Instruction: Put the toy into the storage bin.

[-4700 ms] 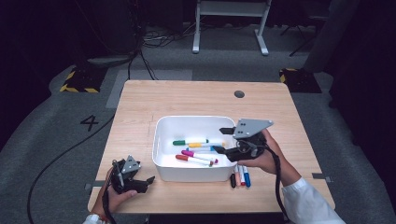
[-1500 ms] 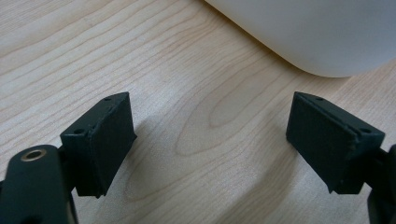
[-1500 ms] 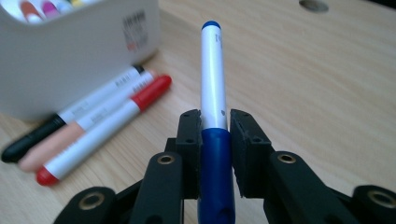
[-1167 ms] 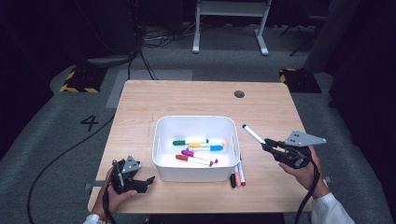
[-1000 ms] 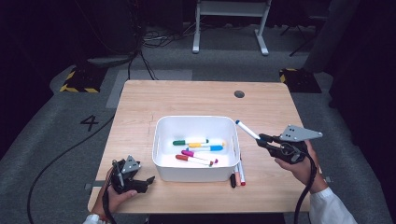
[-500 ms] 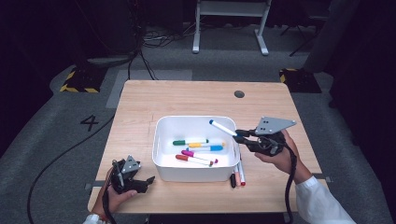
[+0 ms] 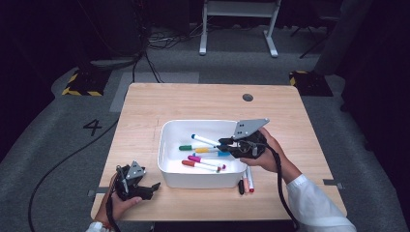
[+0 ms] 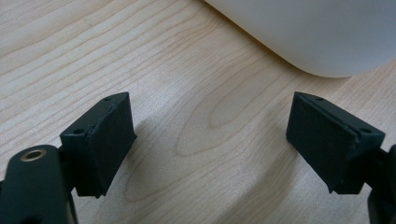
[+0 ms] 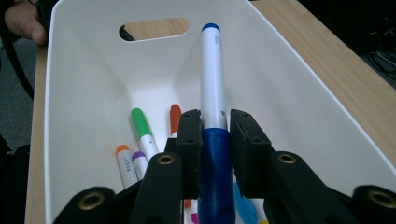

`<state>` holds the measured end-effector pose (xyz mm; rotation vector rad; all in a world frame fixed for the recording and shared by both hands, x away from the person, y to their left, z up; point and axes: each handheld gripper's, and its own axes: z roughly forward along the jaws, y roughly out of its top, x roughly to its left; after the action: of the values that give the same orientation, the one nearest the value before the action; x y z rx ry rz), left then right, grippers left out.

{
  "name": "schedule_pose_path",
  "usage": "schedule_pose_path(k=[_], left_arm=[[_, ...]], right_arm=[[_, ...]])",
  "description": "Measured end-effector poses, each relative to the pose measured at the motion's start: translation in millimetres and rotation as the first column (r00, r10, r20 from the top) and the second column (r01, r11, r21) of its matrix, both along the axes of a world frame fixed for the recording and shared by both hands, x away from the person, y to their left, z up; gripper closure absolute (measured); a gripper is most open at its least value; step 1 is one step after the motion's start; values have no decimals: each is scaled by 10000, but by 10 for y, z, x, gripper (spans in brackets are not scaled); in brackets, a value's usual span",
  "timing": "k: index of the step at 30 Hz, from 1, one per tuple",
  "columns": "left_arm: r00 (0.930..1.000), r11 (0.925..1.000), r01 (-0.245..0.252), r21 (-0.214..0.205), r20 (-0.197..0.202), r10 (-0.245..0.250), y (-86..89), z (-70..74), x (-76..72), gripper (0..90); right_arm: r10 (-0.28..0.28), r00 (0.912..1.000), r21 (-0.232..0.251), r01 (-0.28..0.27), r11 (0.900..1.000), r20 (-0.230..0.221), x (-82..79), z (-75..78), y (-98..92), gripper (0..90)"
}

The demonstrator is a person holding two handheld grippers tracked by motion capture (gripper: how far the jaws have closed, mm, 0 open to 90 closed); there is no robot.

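Note:
A white bin (image 7: pixel 167 145) stands in the middle of the wooden table and holds several coloured markers (image 7: pixel 203 162). My right gripper (image 7: pixel 223 142) hovers over the bin's right half, shut on a blue-capped white marker (image 7: pixel 205 140) that points left across the bin. In the right gripper view the jaws of that gripper (image 9: pixel 214 116) clamp the blue marker (image 9: pixel 212 79) above a green marker (image 9: pixel 142 128) and orange ones lying on the bin floor (image 9: pixel 93 84). My left gripper (image 7: pixel 152 189) rests at the table's front left, open, with bare wood between its jaws (image 8: pixel 210 135).
A black marker (image 7: pixel 240 186) and a red one (image 7: pixel 250 180) lie on the table just outside the bin's front right corner. The bin's rounded corner (image 8: pixel 303 32) sits close ahead of the left gripper. A dark round hole (image 7: pixel 247 97) marks the far tabletop.
My right gripper has carried the blue marker leftward, from beside the bin's right edge to over its inside. The left gripper has stayed put.

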<state>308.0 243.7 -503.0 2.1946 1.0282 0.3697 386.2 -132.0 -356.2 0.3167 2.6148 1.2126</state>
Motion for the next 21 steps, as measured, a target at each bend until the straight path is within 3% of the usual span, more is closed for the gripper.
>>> schedule_pose_path(k=[9,12,21], left_arm=[[10000,10000,-7,-1,6,7,0,0,0,153],[10000,10000,-2,-3,-1,2,0,0,0,153],[10000,10000,-9,-2,7,9,0,0,0,153]], right_arm=[[632,9971,-548,-654,9964,-422,-14,-90,166,749],[935,9939,-1026,-991,9898,-576,-45,-116,237,749],[1452,9845,-1409,-1583,9773,-984,-138,-128,282,749]])
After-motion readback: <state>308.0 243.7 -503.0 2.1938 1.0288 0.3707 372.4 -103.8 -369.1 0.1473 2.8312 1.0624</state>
